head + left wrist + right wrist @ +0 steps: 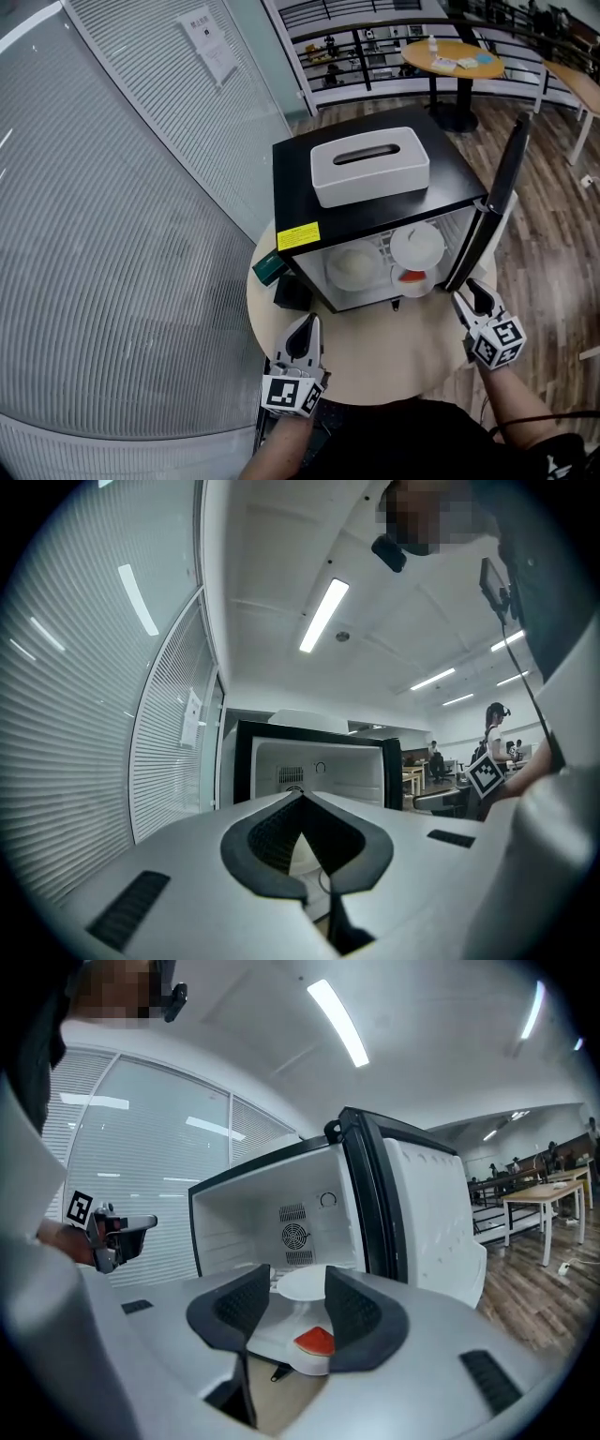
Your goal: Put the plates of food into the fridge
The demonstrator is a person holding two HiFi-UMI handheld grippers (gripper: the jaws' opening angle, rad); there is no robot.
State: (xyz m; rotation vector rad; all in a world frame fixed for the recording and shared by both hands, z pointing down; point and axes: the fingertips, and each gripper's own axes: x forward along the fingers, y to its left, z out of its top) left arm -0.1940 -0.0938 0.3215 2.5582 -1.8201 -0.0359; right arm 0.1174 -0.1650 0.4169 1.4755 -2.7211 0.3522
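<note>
right gripper (473, 300): released, jaws apart, nothing between the pads. sits just in front of the open fridge (292, 183), near the foot of the door (497, 197).
left gripper (305, 330): clenched, tips touching, empty. low over the near side of the table (394, 352), apart from the fridge mouth.
task things: all inside the fridge. plate with red food (412, 278) at the bottom right, close to the front edge. upper plate (417, 246) on the shelf right above it. plate with pale food (354, 266) at the left.
step in hand: probably clearing out after the last plate, door to shut next. judged, not seen.
how to do it well: draw the right gripper straight back along its own line, jaws wide, so no pad catches the rim of the plate with red food. stay level while near the shelf, since a lift there risks knocking the upper plate.
check first: cannot tell whether the rim of the plate with red food sits fully behind the door line. if it overhangs, nudge it in slowly, low and level, before touching the door.
door: push from the outer edge in a slow swing, so the plates do not slide.
left side: nothing to do there, best parked clear of the door's path.
counts: plates 3. grippers 2. fridge 1, with 1 door, open. tissue box (370, 166) 1, on top of the fridge. table 1, round. small green thing (269, 270) 1, beside the fridge at the left, kind unclear.
</note>
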